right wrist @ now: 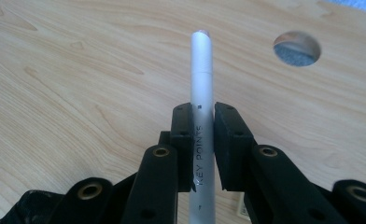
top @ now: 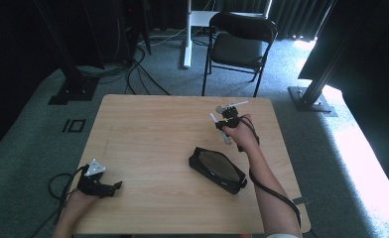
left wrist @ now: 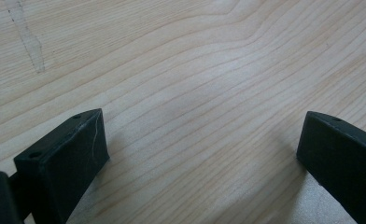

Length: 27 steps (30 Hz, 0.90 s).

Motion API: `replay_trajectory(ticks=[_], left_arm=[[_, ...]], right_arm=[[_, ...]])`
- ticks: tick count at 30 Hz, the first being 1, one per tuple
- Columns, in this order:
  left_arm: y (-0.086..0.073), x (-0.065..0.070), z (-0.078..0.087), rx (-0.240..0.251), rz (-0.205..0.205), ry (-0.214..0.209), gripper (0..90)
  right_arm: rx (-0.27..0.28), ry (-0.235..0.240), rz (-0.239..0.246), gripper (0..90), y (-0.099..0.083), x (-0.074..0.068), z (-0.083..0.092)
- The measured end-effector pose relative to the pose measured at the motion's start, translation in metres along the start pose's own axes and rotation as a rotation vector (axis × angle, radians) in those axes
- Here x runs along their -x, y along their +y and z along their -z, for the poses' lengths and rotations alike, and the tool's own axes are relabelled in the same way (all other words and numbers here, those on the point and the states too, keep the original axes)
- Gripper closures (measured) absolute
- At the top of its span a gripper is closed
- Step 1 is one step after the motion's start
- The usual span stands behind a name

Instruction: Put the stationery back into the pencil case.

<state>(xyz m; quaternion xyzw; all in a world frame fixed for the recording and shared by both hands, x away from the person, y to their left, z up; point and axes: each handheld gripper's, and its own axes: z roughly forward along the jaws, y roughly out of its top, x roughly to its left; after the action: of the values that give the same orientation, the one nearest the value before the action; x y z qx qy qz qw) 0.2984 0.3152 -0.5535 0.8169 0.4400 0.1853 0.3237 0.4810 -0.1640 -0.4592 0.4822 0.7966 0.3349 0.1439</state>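
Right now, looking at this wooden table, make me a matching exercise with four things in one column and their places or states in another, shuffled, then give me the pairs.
Things:
1. white marker pen printed KEY POINTS
2. black zipped pencil case
3. left hand-held gripper
4. black folding chair

Places or states:
A. lying flat on the light wooden table
B. clamped between the right hand-held gripper jaws
C. standing on the carpet beyond the table
D. open, with nothing between its jaws

Pairs: 1-B, 2-A, 3-D, 4-C
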Motion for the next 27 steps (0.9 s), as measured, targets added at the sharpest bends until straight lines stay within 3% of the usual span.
replay_trajectory(ticks=[14,27], left_arm=[[0.000,0.000,0.000,0.000,0.001,0.001,2.1],[0.000,0.000,0.000,-0.001,0.000,0.000,2.1]], right_arm=[[0.029,0.055,0.045,78.6,-0.010,-0.005,0.032],[0.051,0.127,0.119,78.6,-0.024,-0.024,0.058]])
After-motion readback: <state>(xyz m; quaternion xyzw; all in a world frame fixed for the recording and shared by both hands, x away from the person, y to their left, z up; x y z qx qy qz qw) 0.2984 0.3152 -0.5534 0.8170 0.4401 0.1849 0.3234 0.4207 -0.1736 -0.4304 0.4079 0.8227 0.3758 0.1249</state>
